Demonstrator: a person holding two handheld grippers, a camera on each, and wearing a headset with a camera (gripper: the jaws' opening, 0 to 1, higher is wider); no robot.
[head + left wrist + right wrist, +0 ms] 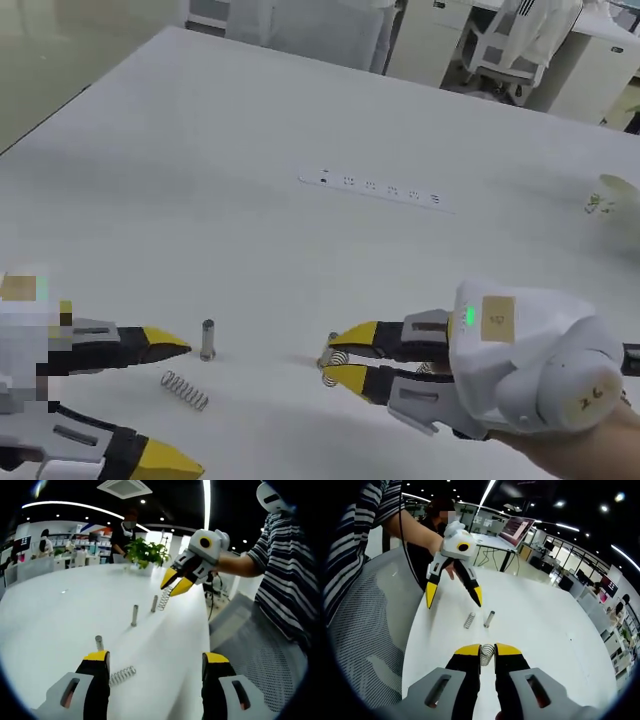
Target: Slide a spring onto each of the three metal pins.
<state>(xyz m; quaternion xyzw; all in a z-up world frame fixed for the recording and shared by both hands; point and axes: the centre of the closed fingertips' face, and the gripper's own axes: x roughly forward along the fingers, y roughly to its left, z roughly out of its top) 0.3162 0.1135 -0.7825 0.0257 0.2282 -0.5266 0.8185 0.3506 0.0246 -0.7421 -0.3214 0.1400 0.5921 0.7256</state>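
Right claw point(488, 651) clenched on a spring point(487, 648), held just above the counter point(300, 250). Left claw point(156, 657) released, jaws wide apart. Second spring point(185, 389) lies loose on the counter near upright pin point(207, 339).

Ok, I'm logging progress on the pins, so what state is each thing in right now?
Left claw: open, holding nothing.
Right claw: shut on a spring.
Held spring: pinched in the right claw, not on a pin.
Loose spring: lying flat on the table.
Near pin: upright, bare.
Middle pin: upright, bare.
Far pin: upright, bare, held spring beside it.
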